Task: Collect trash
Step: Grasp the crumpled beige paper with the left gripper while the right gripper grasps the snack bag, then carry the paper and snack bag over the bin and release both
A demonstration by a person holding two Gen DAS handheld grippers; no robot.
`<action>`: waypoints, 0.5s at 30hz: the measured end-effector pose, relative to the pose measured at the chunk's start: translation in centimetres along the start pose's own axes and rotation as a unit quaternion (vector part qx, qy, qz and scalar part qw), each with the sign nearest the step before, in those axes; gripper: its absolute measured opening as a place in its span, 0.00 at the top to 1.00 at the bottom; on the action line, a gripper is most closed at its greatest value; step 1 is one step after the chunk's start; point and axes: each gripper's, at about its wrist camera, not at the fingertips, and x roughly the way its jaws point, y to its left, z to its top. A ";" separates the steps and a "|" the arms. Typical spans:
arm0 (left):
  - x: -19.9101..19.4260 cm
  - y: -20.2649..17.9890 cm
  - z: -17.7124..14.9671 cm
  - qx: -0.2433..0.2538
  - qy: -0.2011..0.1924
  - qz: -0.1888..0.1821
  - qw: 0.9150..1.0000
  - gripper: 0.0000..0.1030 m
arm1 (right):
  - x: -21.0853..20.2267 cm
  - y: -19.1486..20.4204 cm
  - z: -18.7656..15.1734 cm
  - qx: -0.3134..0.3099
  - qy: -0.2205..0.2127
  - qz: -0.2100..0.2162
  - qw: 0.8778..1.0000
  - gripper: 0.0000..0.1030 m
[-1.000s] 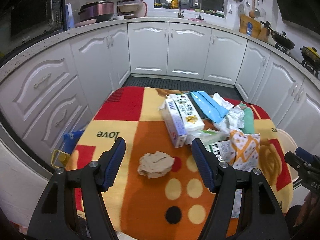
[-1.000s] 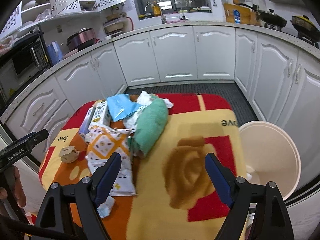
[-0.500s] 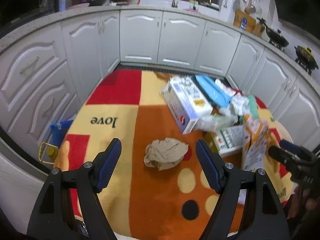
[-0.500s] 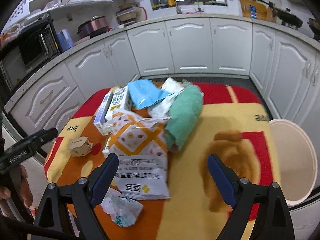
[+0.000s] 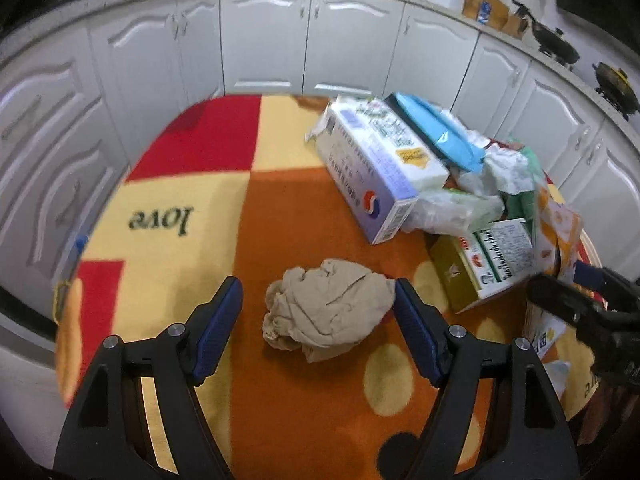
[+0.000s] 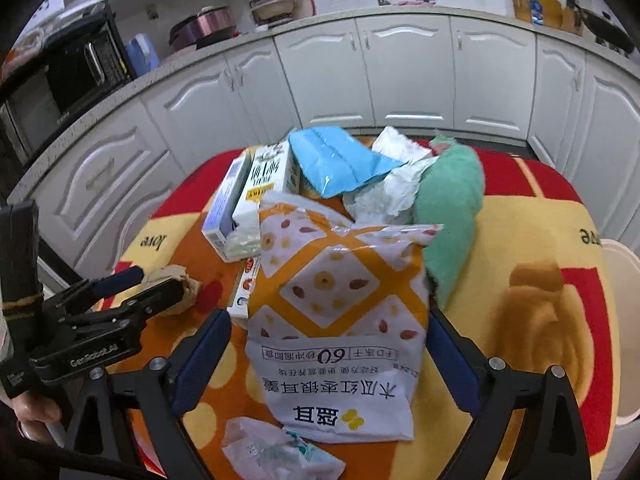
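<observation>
A crumpled brown paper ball lies on the patterned tablecloth, between the open fingers of my left gripper, which straddles it without closing. My right gripper is open around the lower part of an orange-and-white snack bag. Behind lie a white carton box, a blue packet, white crumpled wrappers, a green cloth and a small green-and-white box. A clear plastic wrapper lies near the front edge.
A cream trash bin stands off the table's right side. White kitchen cabinets curve around the table on all far sides. The left gripper shows at the left of the right wrist view.
Both grippers have moved forward and down to the table. The left one now straddles the paper ball; the right one now straddles the snack bag. Both stay open.
</observation>
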 end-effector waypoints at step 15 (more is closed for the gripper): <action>-6.6 -2.2 1.7 -0.003 -0.063 -0.039 0.997 0.67 | -7.8 -1.1 1.8 -0.002 -0.122 0.030 0.992 0.38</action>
